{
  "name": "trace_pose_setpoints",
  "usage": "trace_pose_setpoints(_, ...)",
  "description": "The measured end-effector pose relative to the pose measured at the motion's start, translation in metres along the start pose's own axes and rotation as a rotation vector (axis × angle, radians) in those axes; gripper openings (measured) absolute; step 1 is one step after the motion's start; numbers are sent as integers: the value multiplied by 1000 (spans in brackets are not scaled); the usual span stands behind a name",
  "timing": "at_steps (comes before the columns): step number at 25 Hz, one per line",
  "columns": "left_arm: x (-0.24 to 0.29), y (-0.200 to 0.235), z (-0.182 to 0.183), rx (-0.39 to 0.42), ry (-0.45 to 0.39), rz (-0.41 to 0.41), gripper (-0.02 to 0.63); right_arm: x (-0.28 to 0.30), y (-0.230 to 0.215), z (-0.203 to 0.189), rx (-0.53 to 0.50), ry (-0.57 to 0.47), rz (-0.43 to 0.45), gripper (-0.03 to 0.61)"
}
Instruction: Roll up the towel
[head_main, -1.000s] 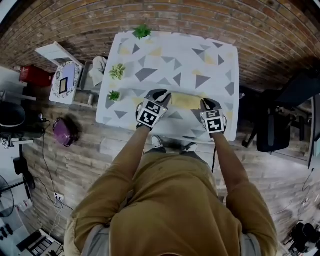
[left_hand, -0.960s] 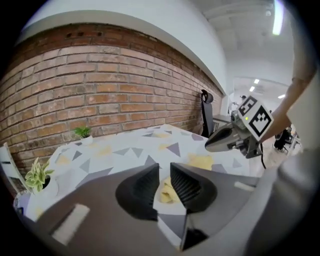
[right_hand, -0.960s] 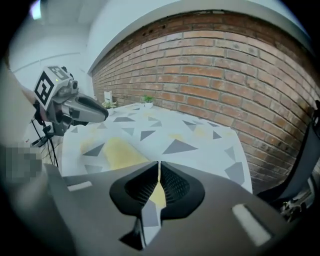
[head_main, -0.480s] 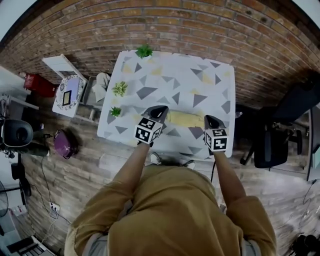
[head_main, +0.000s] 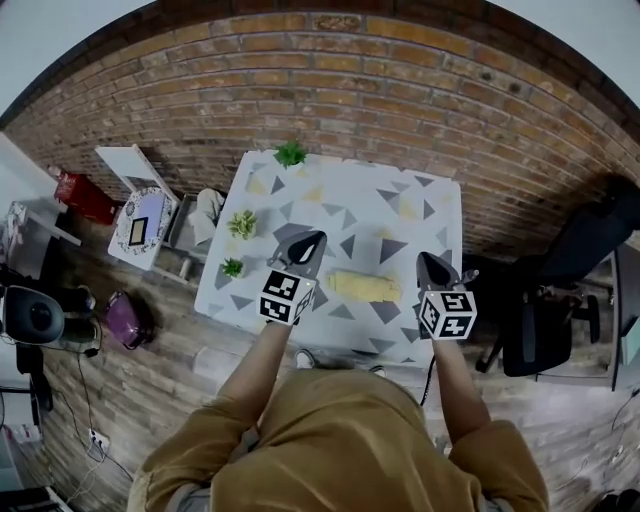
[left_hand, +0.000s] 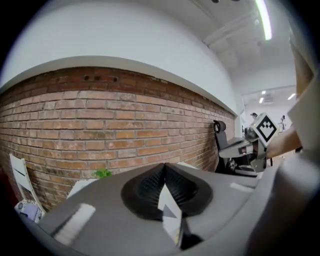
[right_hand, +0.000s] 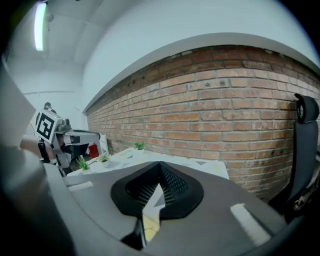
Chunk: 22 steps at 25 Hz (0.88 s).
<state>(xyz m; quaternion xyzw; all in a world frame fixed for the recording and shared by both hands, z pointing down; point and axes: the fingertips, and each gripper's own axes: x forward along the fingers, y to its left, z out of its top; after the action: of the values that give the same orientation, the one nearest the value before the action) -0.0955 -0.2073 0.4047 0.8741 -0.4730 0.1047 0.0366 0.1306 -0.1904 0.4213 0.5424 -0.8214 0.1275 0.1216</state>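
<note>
Brick wall (head_main: 330, 80) backs the patterned table (head_main: 360, 200). From the head view, the rolled yellow towel (head_main: 364, 286) lies on the table near its front edge, with the left gripper (head_main: 310, 240) and right gripper (head_main: 430, 262) raised over the table at either end of the roll. In the left gripper view the jaws are clenched together, holding nothing. The right gripper view shows the same.

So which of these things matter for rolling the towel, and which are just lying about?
For the job: towel, rolled, on the table; left gripper and right gripper, both shut, empty.
Lying about: plants, black chair, purple object on the floor.
</note>
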Motion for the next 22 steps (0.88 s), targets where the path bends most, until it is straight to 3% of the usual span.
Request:
trace_pose_setpoints(11,-36,17,115,68,-240,69,63,-41,0,128,-42,-268,32,5)
trace_pose_setpoints(22,-88,36,186,115,-382,129,63,-99,-7,199,-81,-422,-14,5)
